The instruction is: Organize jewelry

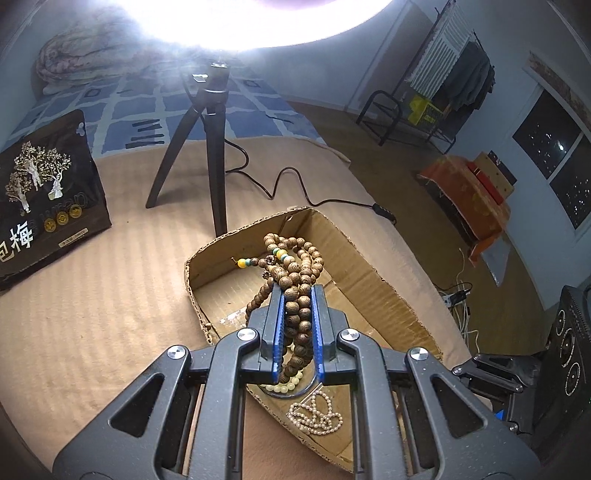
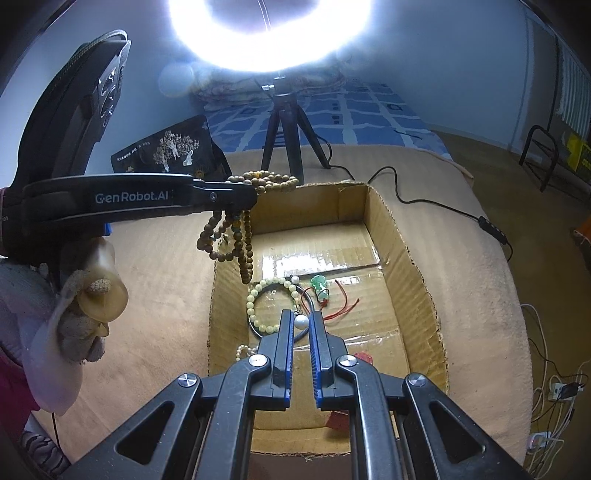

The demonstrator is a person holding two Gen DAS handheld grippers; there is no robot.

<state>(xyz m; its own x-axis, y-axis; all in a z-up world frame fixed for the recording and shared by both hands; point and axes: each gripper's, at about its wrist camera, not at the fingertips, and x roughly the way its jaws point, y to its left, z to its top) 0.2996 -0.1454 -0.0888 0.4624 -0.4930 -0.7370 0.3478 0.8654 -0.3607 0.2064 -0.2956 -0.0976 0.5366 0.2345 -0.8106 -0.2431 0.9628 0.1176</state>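
Left wrist view: left gripper (image 1: 298,291) clamped on a long strand of brown wooden beads (image 1: 295,273), several loops bunched between the blue pads and spilling over the fingertips, a few yellow and green beads showing near the top of the bundle. Held above an open cardboard box (image 1: 373,280) resting on a tan ribbed blanket (image 1: 92,288). Low in the box, a coiled string of small pearls (image 1: 317,410) and part of a pale yellow-bead bracelet (image 1: 284,384) just beneath the fingers. Beyond the box, a black tripod (image 1: 210,147) under a glaring ring light (image 1: 258,26), and a dark snack bag (image 1: 48,192) standing to the left. Right wrist view: right gripper (image 2: 301,323) pressed nearly together, a single white pearl (image 2: 300,322) and a thin dark loop between the tips; grip on them impossible to confirm. On the box floor ahead, the pale yellow-bead bracelet (image 2: 264,302), and a green pendant (image 2: 319,286) on red cord to its right. Upper left, the other gripper, seen side-on, with the wooden beads (image 2: 240,236) dangling over the box's far left corner.
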